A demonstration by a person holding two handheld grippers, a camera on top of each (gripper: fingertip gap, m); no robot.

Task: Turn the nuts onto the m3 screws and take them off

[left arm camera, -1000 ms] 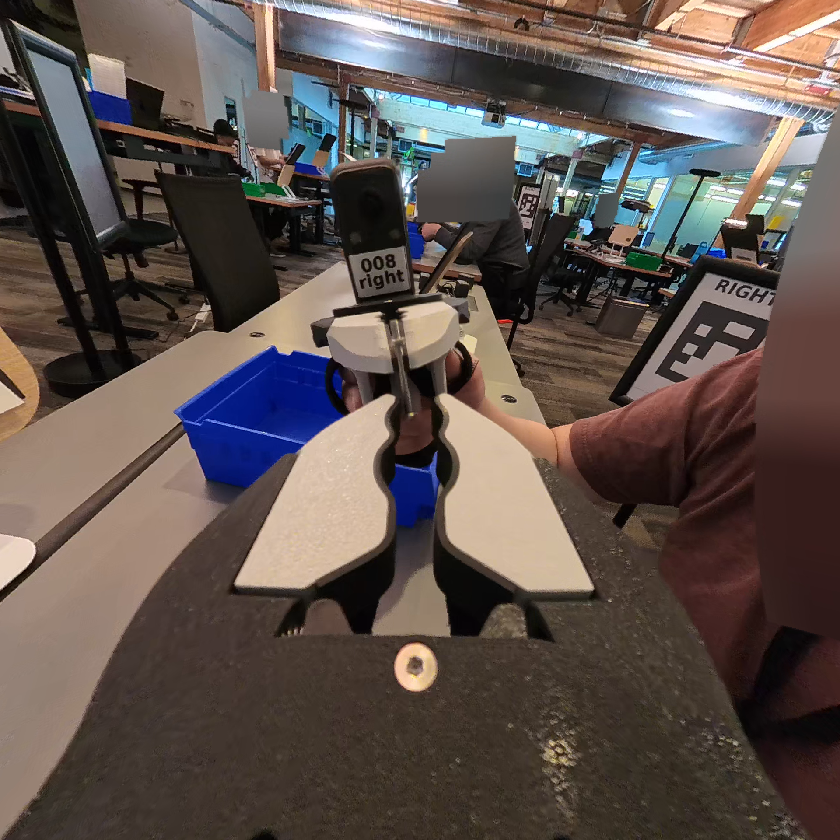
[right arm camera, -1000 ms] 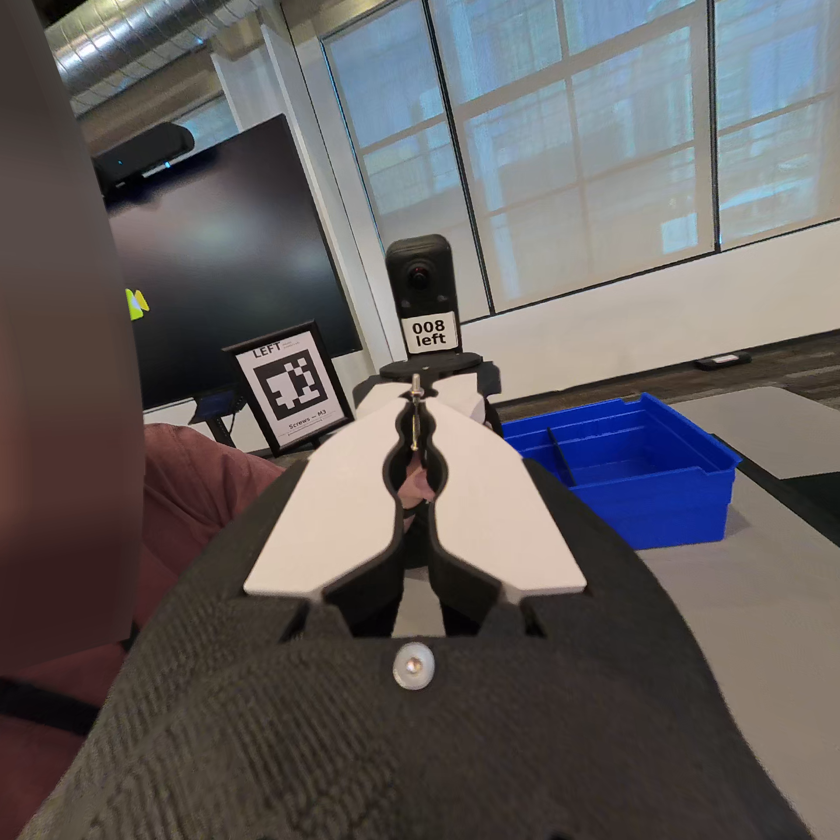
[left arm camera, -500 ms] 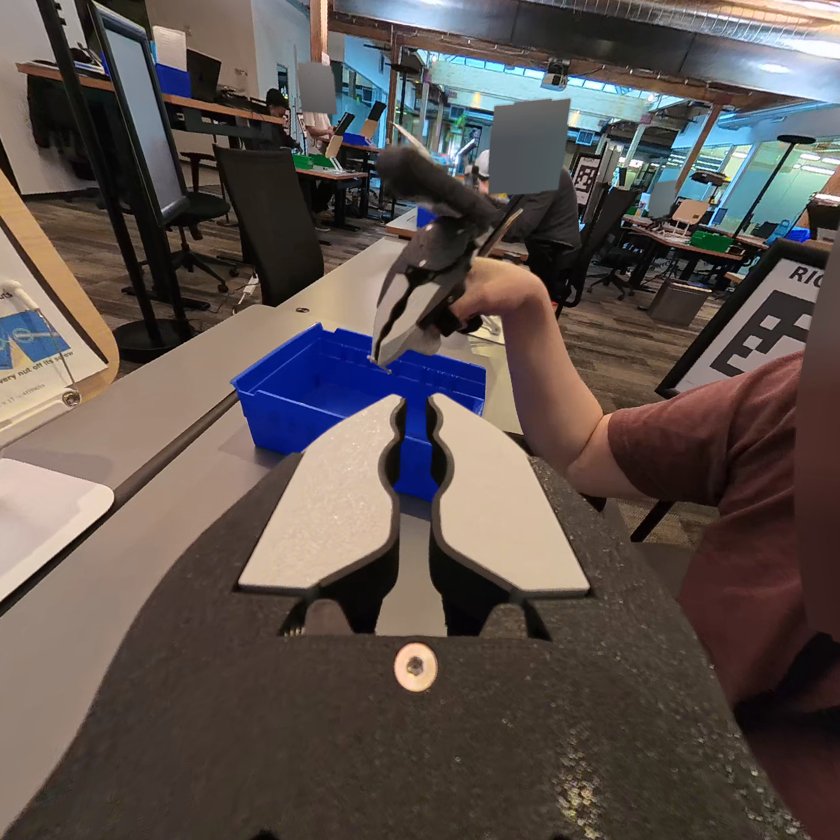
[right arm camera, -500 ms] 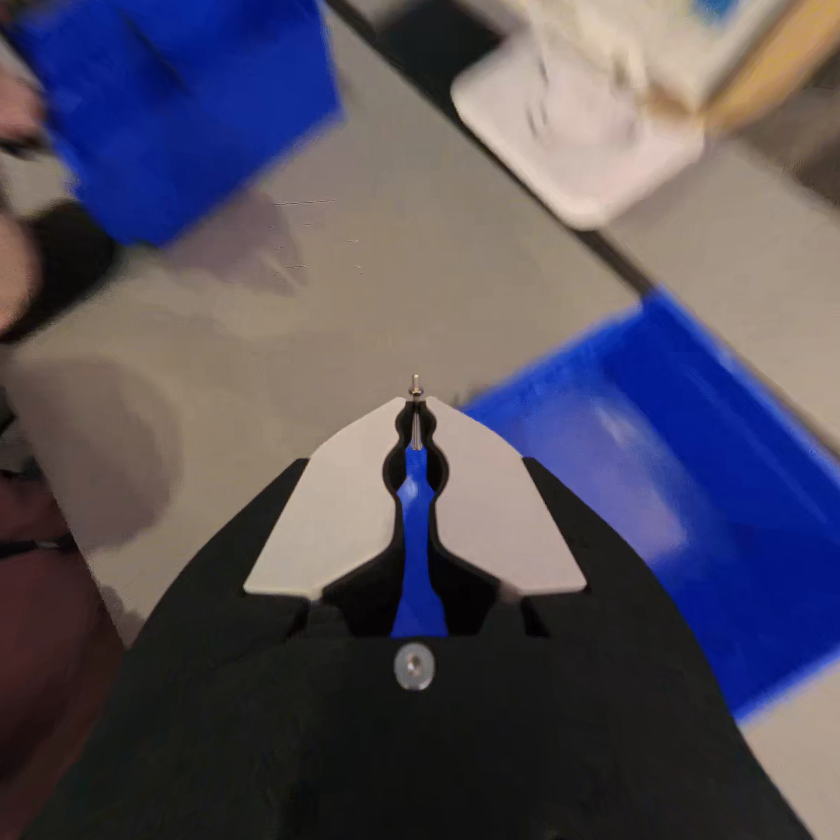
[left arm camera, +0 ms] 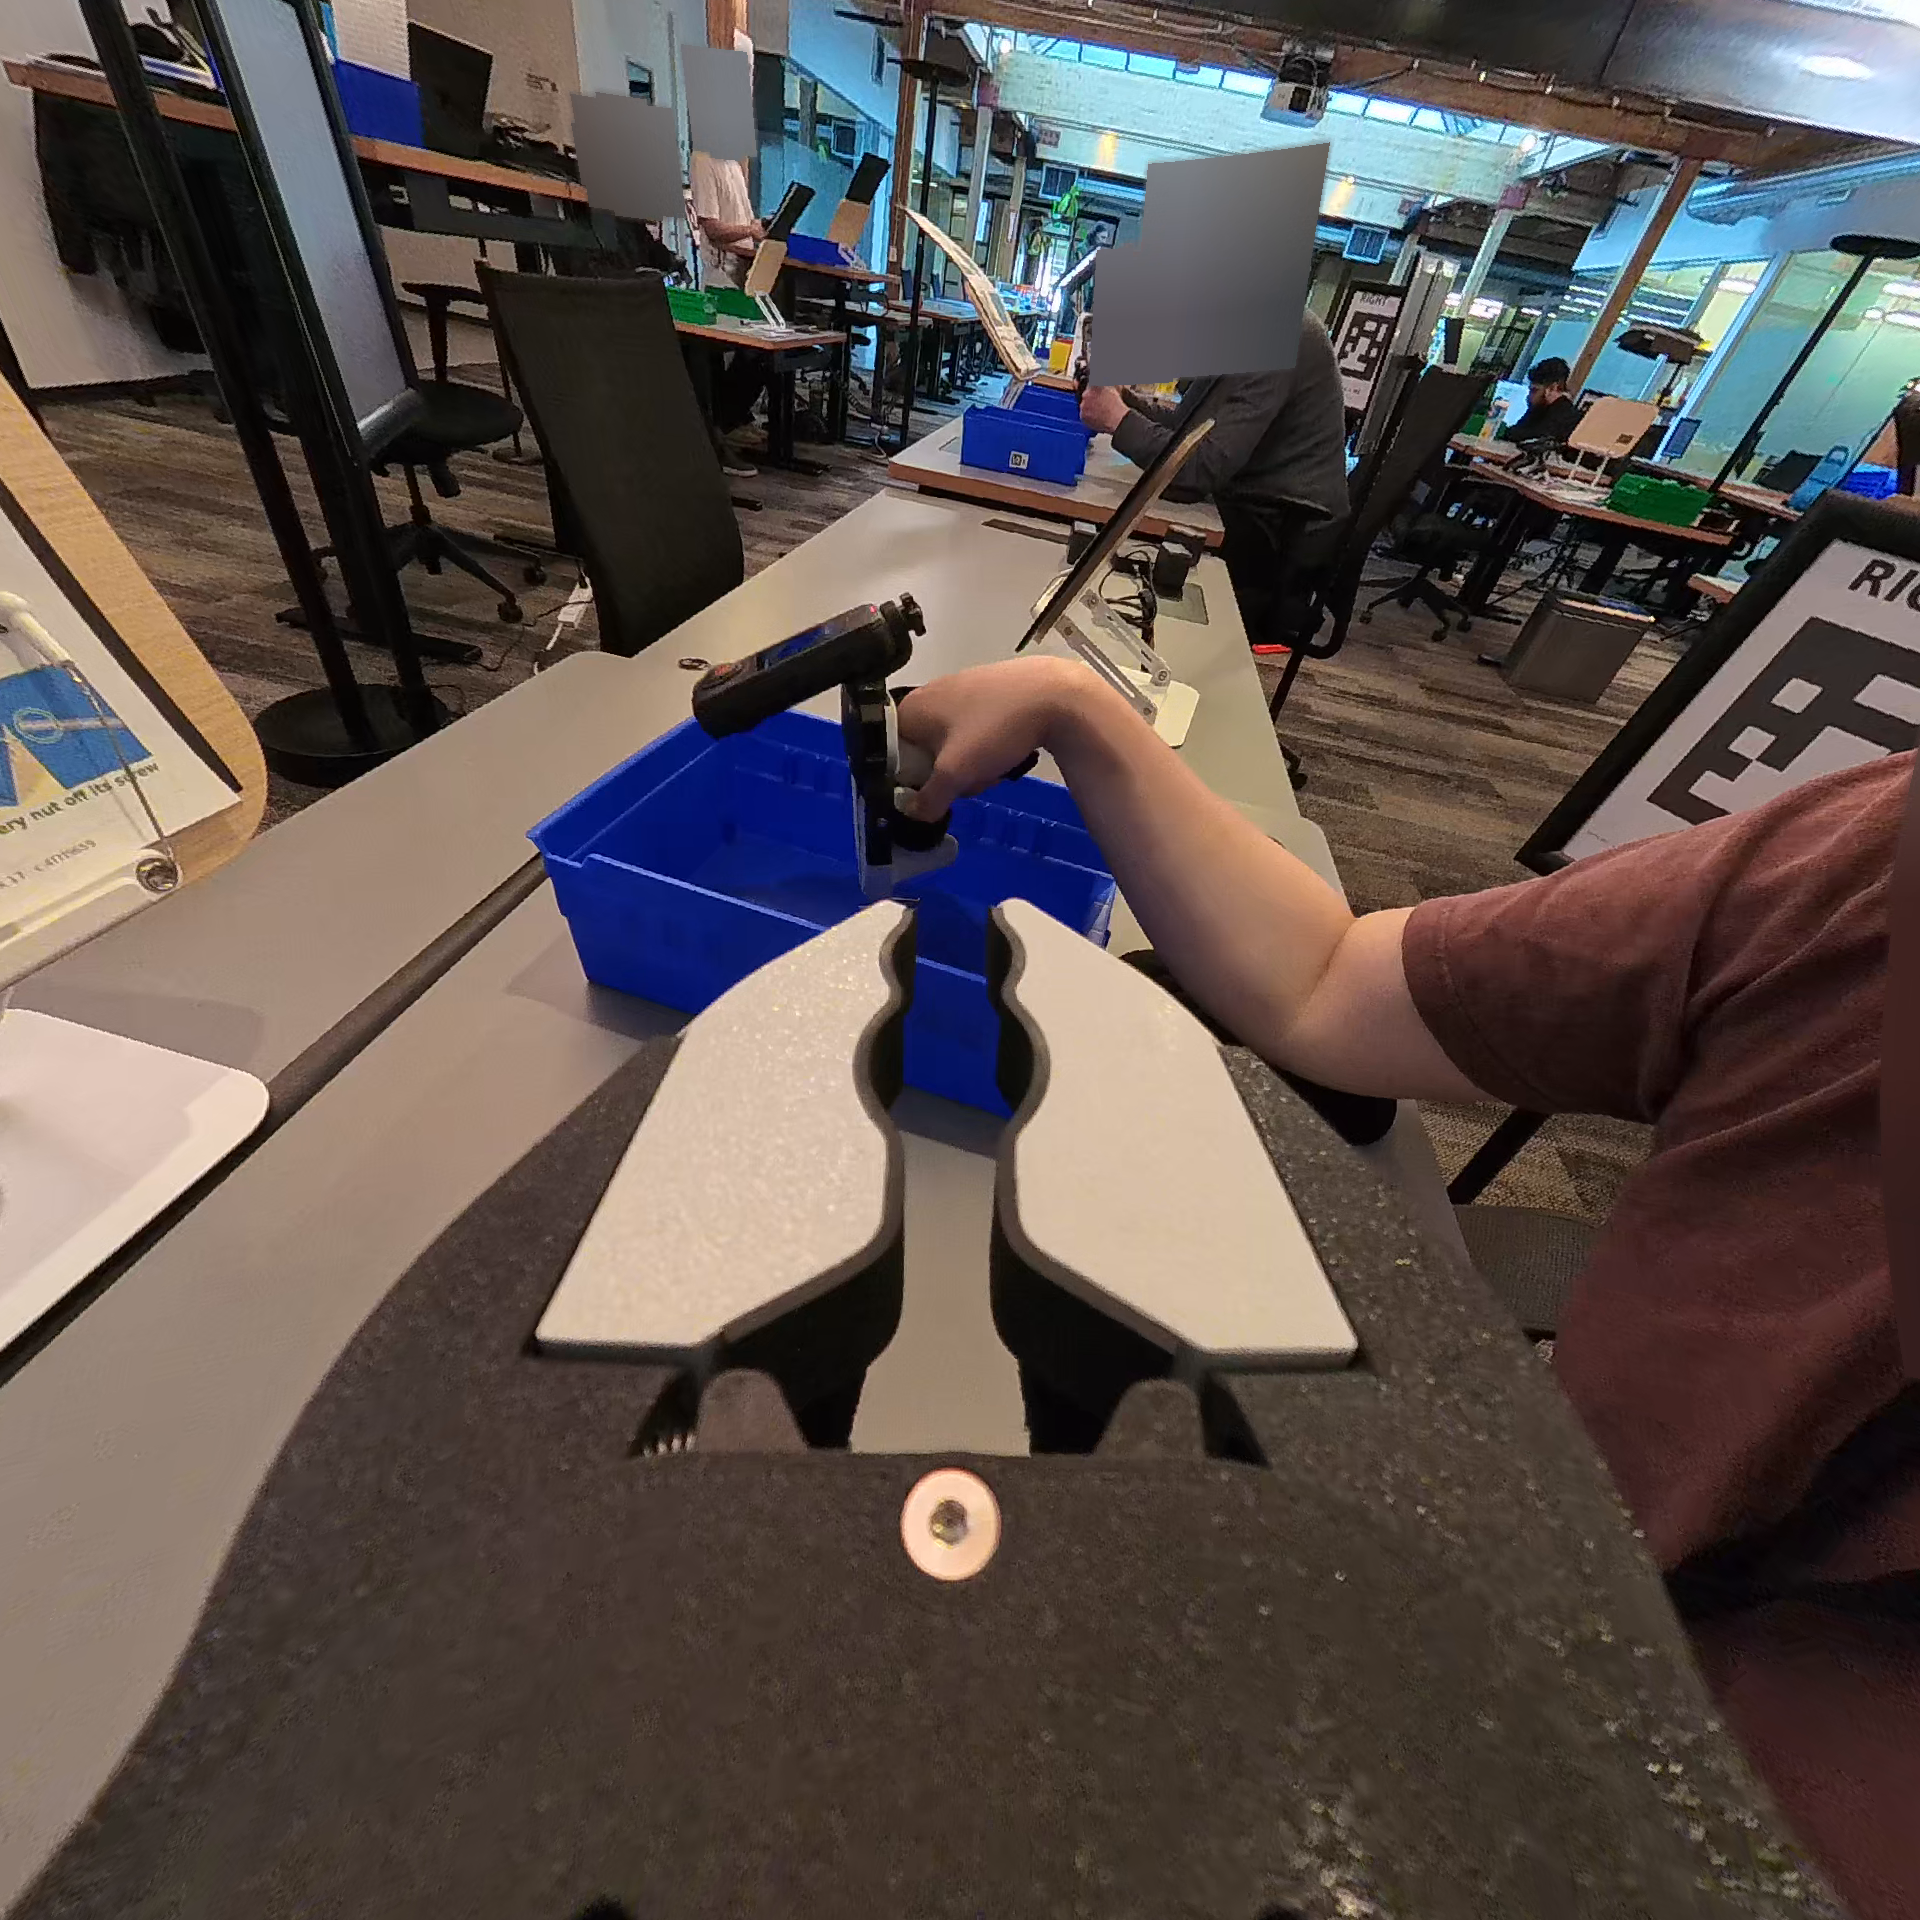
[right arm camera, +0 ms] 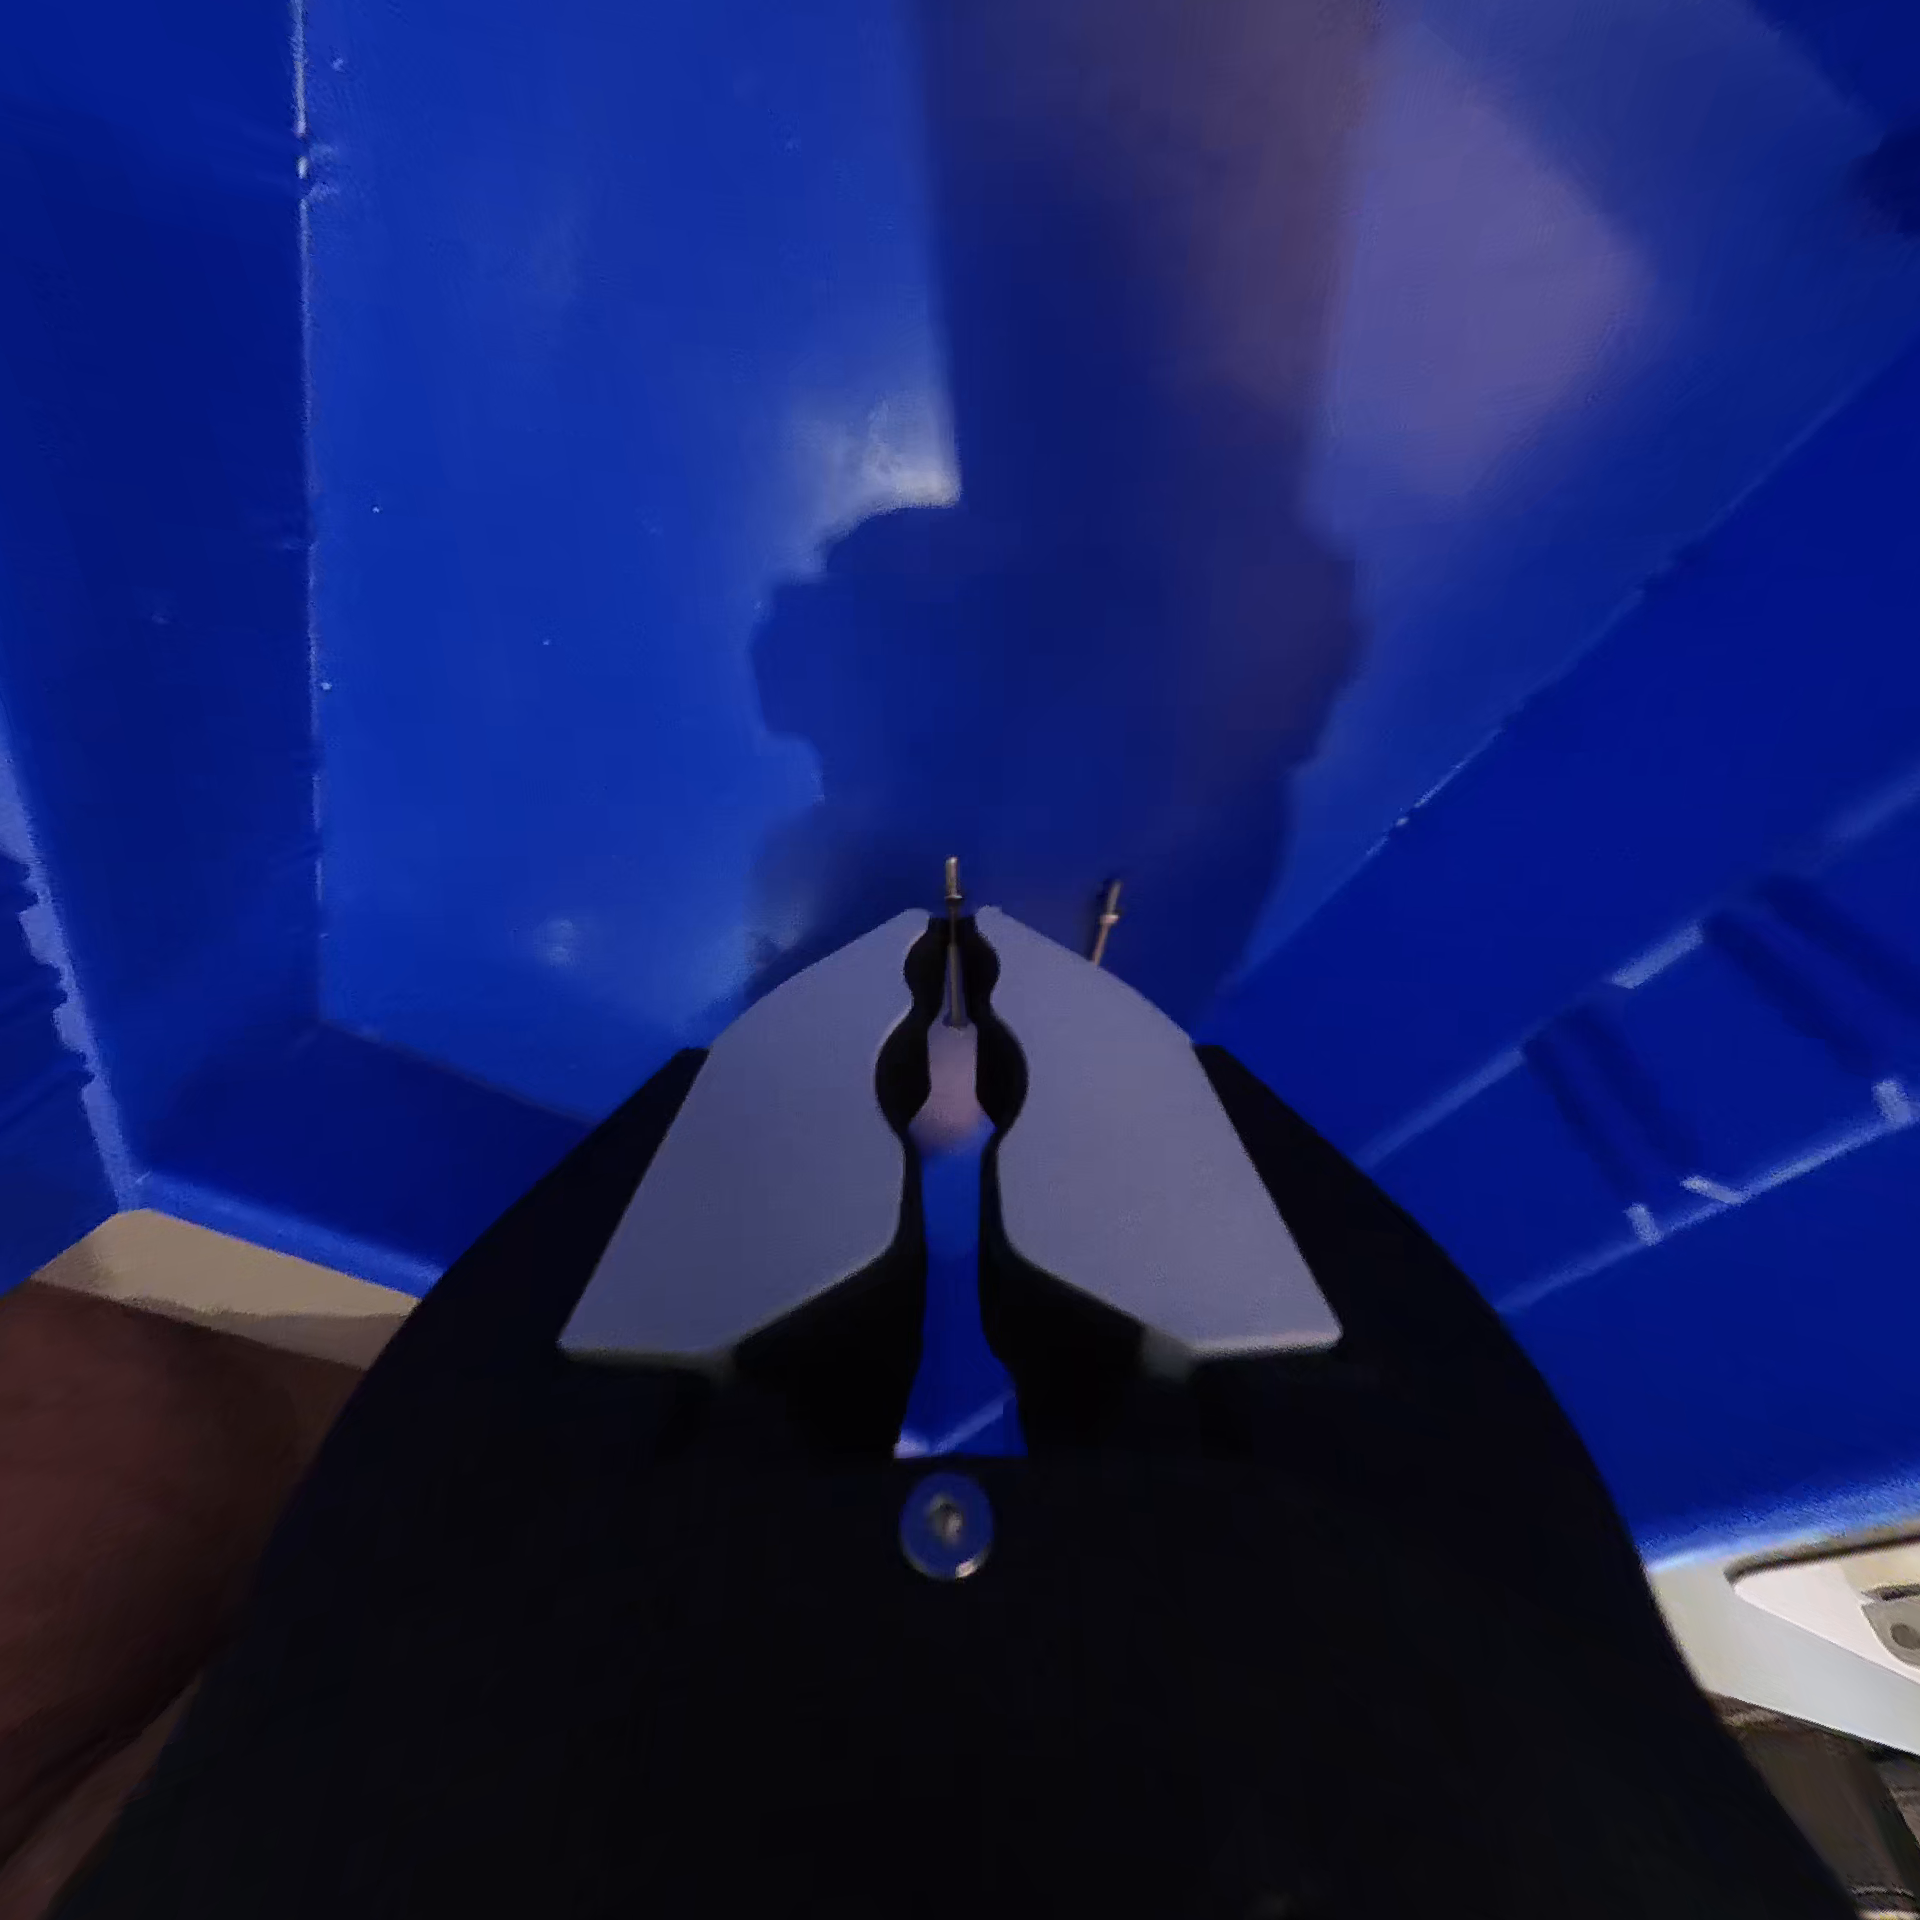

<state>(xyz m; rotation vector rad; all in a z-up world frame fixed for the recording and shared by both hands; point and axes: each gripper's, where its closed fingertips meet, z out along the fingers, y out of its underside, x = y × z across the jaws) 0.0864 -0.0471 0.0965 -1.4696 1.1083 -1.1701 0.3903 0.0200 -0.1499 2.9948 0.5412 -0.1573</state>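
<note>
My right gripper point(right arm camera: 953, 916) is shut on a thin metal screw point(right arm camera: 952, 935) that sticks out past the tips, with a small thicker piece near its outer end. It points down into the blue bin point(right arm camera: 520, 520), close above the floor. A second screw point(right arm camera: 1103, 920) lies on the bin floor just to the right. In the left wrist view my left gripper point(left arm camera: 951, 914) is slightly open and empty, held over the table short of the bin point(left arm camera: 665, 914). The right gripper point(left arm camera: 883, 831) shows there in a hand, tips down inside the bin.
The grey table point(left arm camera: 312, 997) carries a white stand base point(left arm camera: 94, 1132) at the left and a framed marker sign point(left arm camera: 1766, 727) at the right. A tablet stand point(left arm camera: 1122, 623) sits behind the bin. The person's arm point(left arm camera: 1195, 883) reaches across the bin's right end. About 40 centimeters separates my left fingertips from my right.
The right gripper has swung away from facing the left gripper and gone down into the blue bin, still holding the screw. The left gripper has stayed back, a little apart and empty.
</note>
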